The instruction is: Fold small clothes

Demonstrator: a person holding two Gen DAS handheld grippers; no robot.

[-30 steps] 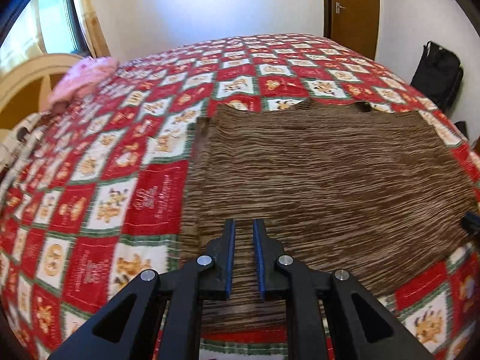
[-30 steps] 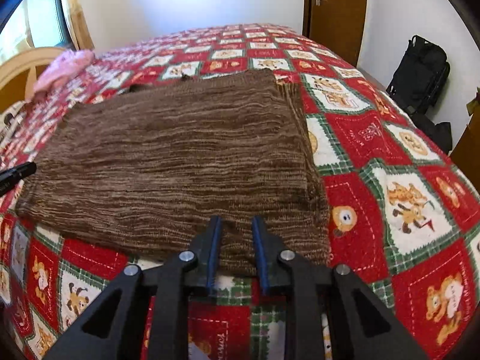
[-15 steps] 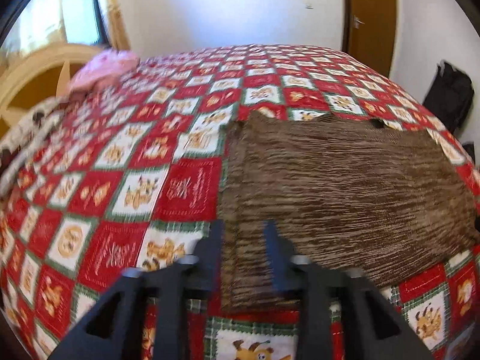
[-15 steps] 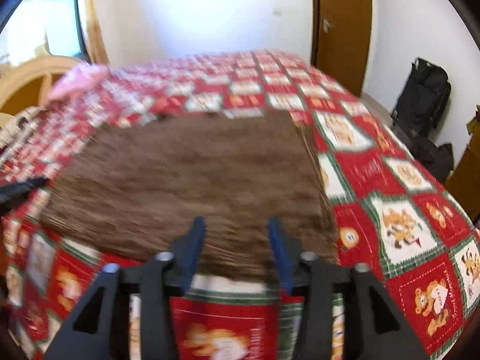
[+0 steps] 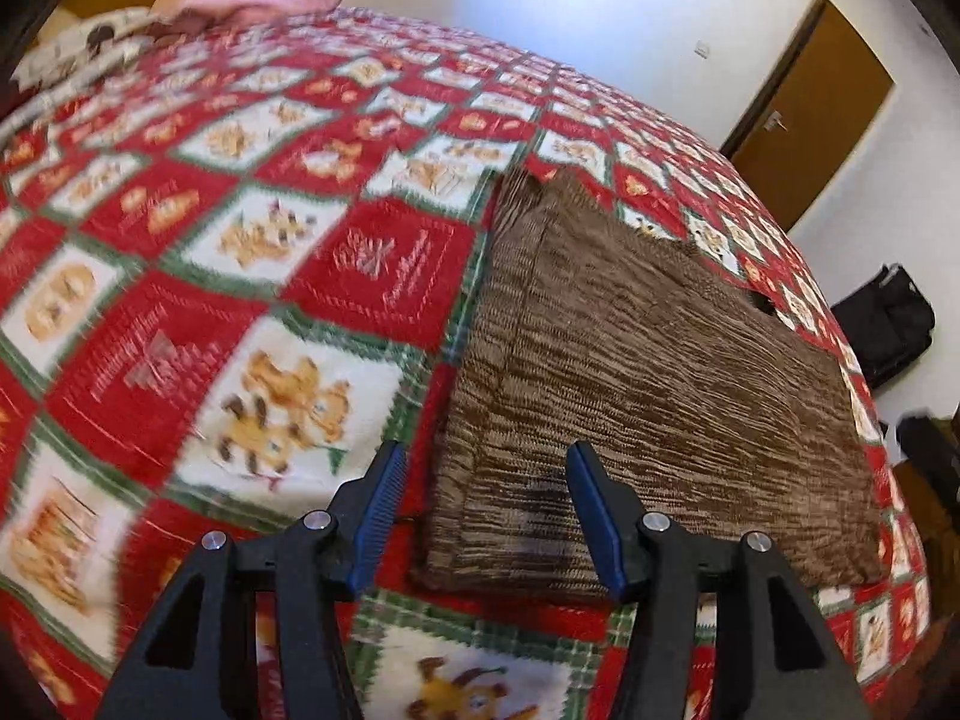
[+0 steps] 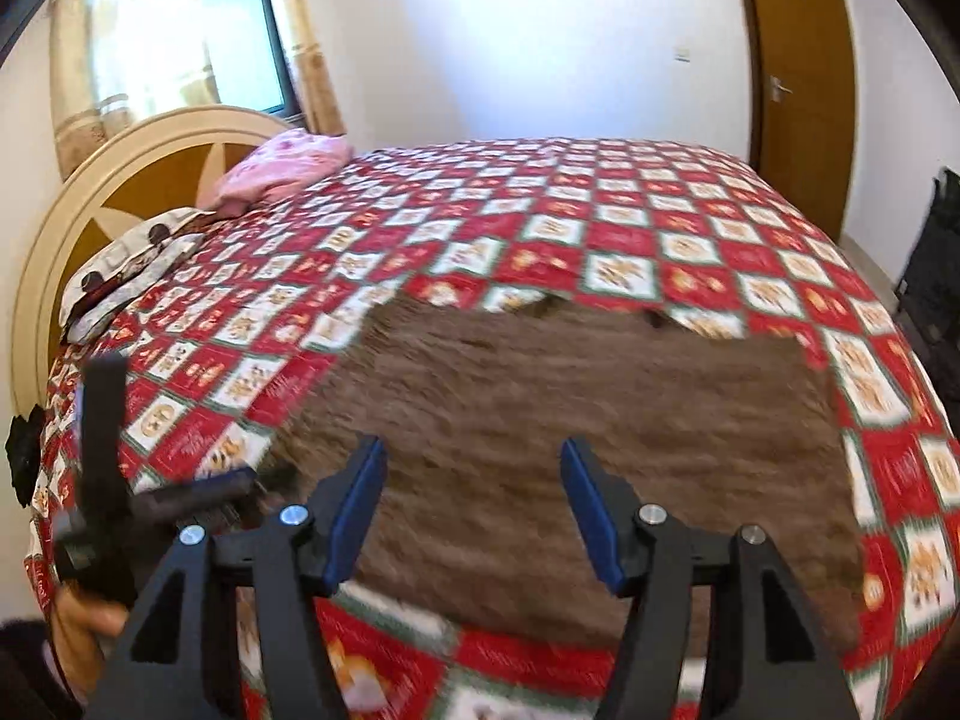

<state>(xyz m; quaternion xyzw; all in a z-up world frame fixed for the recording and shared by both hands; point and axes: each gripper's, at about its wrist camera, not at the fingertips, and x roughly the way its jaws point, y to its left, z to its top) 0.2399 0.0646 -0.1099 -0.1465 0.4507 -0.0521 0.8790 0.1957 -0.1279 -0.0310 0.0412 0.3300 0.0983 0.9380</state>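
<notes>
A brown knitted garment (image 5: 648,372) lies flat on the red patchwork bedspread (image 5: 252,276). My left gripper (image 5: 486,480) is open and empty, its fingers set either side of the garment's near left corner, just above it. In the right wrist view the same garment (image 6: 570,420) fills the middle, blurred. My right gripper (image 6: 471,474) is open and empty above the garment's near edge. The left gripper's body (image 6: 102,480) shows at the far left of that view, held by a hand.
A pink cloth (image 6: 282,171) and a patterned pillow (image 6: 126,264) lie by the round headboard (image 6: 108,180). A black bag (image 5: 888,324) stands on the floor by the wall. A brown door (image 6: 798,72) is behind the bed.
Both grippers opened wide and let the garment go. The left one swung left toward the garment's left corner. The right one lifted and turned left over the near edge.
</notes>
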